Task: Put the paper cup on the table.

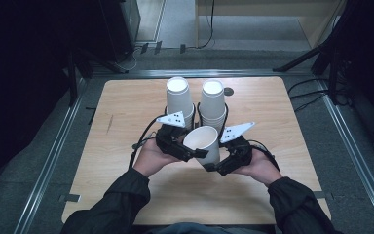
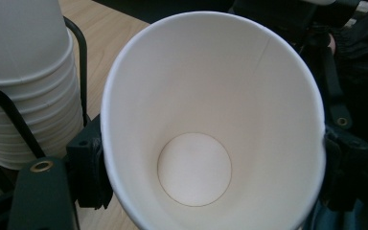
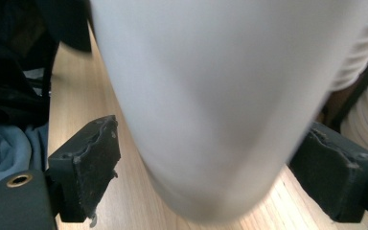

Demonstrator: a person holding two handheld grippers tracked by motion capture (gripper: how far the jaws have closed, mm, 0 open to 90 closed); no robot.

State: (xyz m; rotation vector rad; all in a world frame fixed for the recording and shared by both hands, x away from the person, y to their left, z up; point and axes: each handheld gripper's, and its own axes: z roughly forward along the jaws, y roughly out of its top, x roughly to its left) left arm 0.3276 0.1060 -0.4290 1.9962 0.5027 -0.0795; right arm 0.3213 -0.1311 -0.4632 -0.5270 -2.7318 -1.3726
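The left gripper (image 1: 195, 152) pinches a single white paper cup (image 1: 204, 144) across its upper wall; in the left gripper view its pads (image 2: 88, 163) press both sides of the rim, and the cup's mouth is slightly ovalled. The right gripper (image 1: 218, 168) has its jaws spread around the cup's lower body: in the right gripper view one pad (image 3: 93, 160) stands clear of the wall with bare table between, and the other sits at the wall's edge, contact unclear. The cup is held just above the wooden table (image 1: 126, 146), near its middle, tilted with its mouth toward the person at 6 o'clock. It is empty, with only its round base disc (image 2: 194, 170) showing inside. Judging from this, the risk is the thin wall buckling under the left pinch, or the cup slipping since the right jaws bear little. At 12 o'clock, just beyond the cup, two stacks of upturned cups (image 1: 179, 100) (image 1: 213, 102) stand in black wire holders (image 1: 195, 114); a careless swing could knock them.
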